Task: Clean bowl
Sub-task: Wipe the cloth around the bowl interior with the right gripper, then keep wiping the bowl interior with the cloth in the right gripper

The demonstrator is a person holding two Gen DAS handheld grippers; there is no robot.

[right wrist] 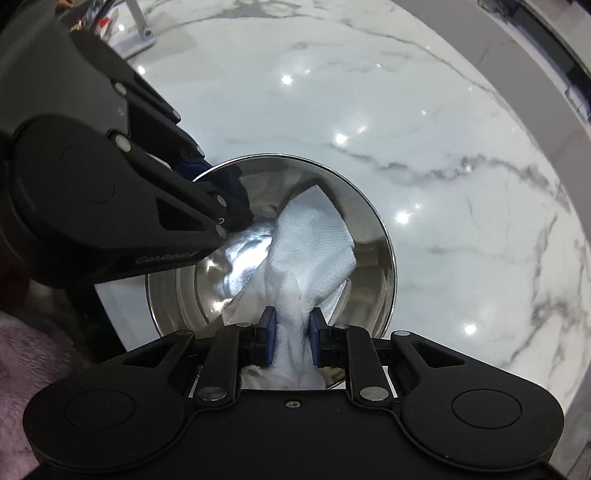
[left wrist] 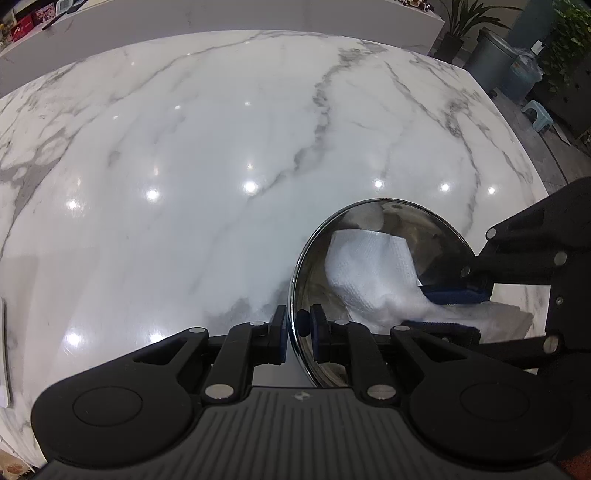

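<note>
Left gripper [left wrist: 298, 334]: closed down to a narrow gap on the near rim of the steel bowl [left wrist: 308, 295], one blue pad outside the wall, the other inside; grip appears firm, serving to steady the vessel. Right gripper [right wrist: 289, 338]: pads drawn in tight on a bunched neck of white paper towel [right wrist: 314, 240], the free end of which fans forward into the bowl's interior and lies against the far inner wall. Bowl: polished stainless, round, resting on the white marble countertop [left wrist: 184, 166], tipped somewhat toward the right gripper, judging by the oval of the rim; interior bright with reflections, no residue discernible in either view. Countertop: grey-veined, glossy, ceiling lights mirrored in it. Background, left wrist view: potted plant [left wrist: 461, 22], grey bin [left wrist: 495, 55], small stool [left wrist: 535, 112], all well apart from the work. Step in hand, as judged: wiping the inside of the bowl, one gripper bracing, the other working the towel. Next move calls for sweeping the towel round the inner wall and base under light pressure, the rim hold kept fast so the bowl does not skate on the slick marble.
</note>
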